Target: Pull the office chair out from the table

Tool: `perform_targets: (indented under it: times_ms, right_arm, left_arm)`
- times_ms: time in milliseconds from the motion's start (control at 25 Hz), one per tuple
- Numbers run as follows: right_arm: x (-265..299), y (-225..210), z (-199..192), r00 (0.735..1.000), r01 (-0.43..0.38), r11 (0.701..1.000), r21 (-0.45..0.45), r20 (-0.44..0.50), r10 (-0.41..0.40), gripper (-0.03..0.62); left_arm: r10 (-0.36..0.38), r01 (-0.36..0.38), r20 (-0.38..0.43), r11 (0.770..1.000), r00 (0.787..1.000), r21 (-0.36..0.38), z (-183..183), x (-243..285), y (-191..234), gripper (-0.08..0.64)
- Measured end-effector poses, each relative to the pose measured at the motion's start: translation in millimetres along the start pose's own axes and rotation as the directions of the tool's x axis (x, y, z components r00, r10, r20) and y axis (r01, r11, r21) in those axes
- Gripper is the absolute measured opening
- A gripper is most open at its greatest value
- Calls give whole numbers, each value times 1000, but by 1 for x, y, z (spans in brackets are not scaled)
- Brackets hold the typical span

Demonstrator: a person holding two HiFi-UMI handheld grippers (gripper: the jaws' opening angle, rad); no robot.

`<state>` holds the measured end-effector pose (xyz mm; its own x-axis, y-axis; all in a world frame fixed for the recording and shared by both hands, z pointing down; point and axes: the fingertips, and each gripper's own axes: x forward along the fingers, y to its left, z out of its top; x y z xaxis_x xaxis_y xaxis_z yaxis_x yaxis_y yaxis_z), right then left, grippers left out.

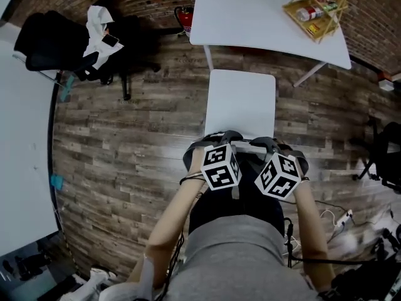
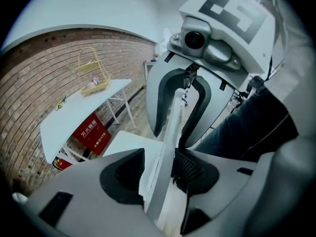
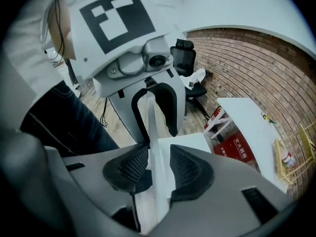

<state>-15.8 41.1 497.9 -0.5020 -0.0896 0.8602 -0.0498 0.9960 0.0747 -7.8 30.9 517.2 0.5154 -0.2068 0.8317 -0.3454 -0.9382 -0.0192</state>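
Floor (image 1: 125, 143): grey-brown wood planks. Standing on it:
- White counter (image 1: 250, 17) at top. It carries a yellow wire basket (image 1: 316, 8) near its right end, with a bottle (image 1: 310, 12) lying inside.
- White office chair (image 1: 241, 102), just in front of the counter.
- Red fire extinguisher (image 1: 185, 19), by the counter's left leg.
- Black office chair (image 1: 81, 42), well to the left.
- Power strip (image 1: 343, 218), lower right.

The head camera looks steeply down from above the person, so the white chair (image 1: 240, 102), the table (image 1: 250, 17), the left gripper (image 1: 220, 138) and the right gripper (image 1: 266, 143) all lie below it, at some distance. Each gripper camera sits very close behind its own jaws and looks along the top edge of the chair back, so the two face each other. All three views share the chair, the table and the yellow basket (image 1: 316, 8) on it.
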Motion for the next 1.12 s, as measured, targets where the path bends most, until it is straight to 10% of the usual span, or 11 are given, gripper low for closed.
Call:
perform_targets:
  times_ms: [200, 440, 720, 1120]
  right_arm:
    - [-42, -34, 27, 974, 63, 981, 181, 205, -101, 68]
    - [-79, -93, 49, 805, 309, 820, 481, 327, -495, 23]
    - [-102, -100, 64, 660, 329, 681, 654, 356, -661, 15]
    - [-108, -96, 70, 609, 324, 622, 713, 346, -714, 15]
  left_arm:
    - [70, -22, 249, 982, 966, -190, 35, -46, 24, 132]
    - [329, -156, 451, 912, 830, -379, 67, -97, 70, 32]
    - [515, -230, 466, 809, 719, -540, 66, -121, 88, 25]
    - [614, -272, 438, 735, 657, -621, 55, -140, 93, 24]
